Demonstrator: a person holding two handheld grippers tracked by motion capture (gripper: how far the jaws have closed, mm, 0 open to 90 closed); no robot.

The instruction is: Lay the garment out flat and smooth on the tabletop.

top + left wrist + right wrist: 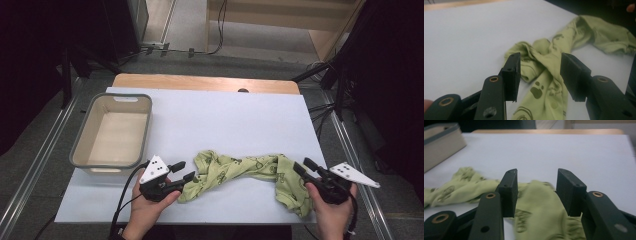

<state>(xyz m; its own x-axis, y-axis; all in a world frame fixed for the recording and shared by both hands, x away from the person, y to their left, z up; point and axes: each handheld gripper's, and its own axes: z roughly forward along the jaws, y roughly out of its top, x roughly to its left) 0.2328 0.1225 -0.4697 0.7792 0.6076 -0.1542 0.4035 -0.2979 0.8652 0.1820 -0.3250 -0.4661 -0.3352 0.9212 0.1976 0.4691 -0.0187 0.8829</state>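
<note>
A crumpled light-green garment [240, 172] with dark printed figures lies stretched along the front of the white table [225, 115]. At its left end my left gripper [186, 170] stands open. In the left gripper view the jaws of the left gripper [540, 67] stand apart on either side of a fold of the garment [549, 60] without pressing it. My right gripper [301, 165] is at the garment's right end. It is also open [536, 187], and the cloth [536, 205] lies bunched between and below its jaws.
A beige bin with a grey rim [112, 96] stands empty at the table's left, also seen at the far left of the right gripper view [441, 142]. A wooden table edge [200, 82] runs along the back. Cables and dark stands surround the table.
</note>
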